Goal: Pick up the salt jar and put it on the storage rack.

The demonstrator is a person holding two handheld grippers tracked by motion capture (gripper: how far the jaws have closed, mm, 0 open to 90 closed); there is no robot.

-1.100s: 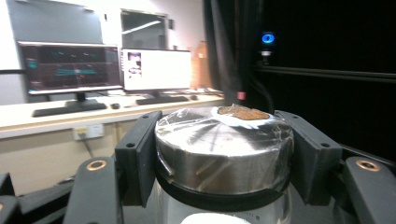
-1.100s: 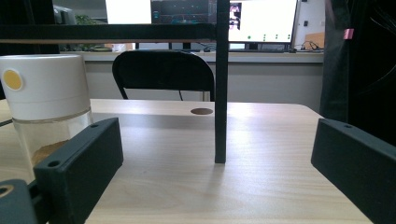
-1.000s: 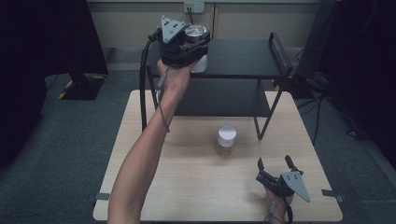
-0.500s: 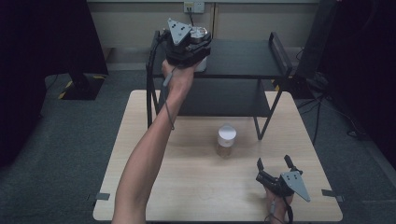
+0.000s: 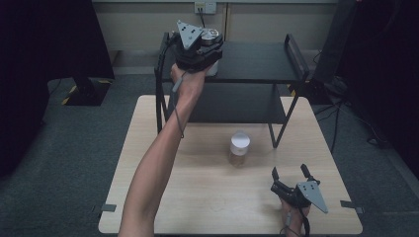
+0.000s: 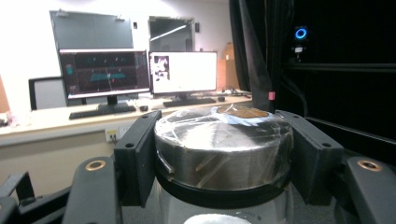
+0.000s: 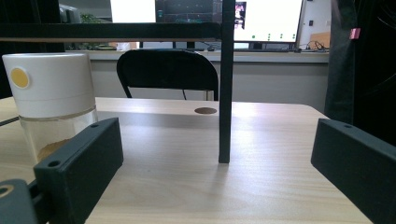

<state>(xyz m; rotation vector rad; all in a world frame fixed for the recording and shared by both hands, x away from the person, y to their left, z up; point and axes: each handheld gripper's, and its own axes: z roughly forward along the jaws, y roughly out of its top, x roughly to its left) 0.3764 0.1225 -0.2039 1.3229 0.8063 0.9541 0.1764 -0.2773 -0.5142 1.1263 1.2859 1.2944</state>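
Observation:
A glass jar with a silver lid (image 6: 224, 149) stands between the jaws of my left gripper (image 5: 209, 38), held high at the left end of the black shelf's top (image 5: 257, 61). The pads (image 6: 140, 158) still touch the lid on both sides, though the jaws have just been opening. The lid (image 5: 213, 33) also peeks out past the gripper's grey plate. A second jar with a white lid (image 5: 239, 147) stands on the table in front of the shelf. My right gripper (image 5: 289, 173) rests open near the table's front right, with the white-lidded jar (image 7: 53, 93) ahead and to its left.
The black two-level shelf stands across the back of the wooden table (image 5: 197, 207). One thin shelf leg (image 7: 226, 93) rises just ahead of the right gripper. A raised black handle (image 5: 295, 49) closes the shelf's right end. Desks with monitors (image 6: 182, 72) lie beyond.
The left hand has edged slightly to the right over the shelf top with the silver-lidded jar. The right gripper and the white-lidded jar have not moved.

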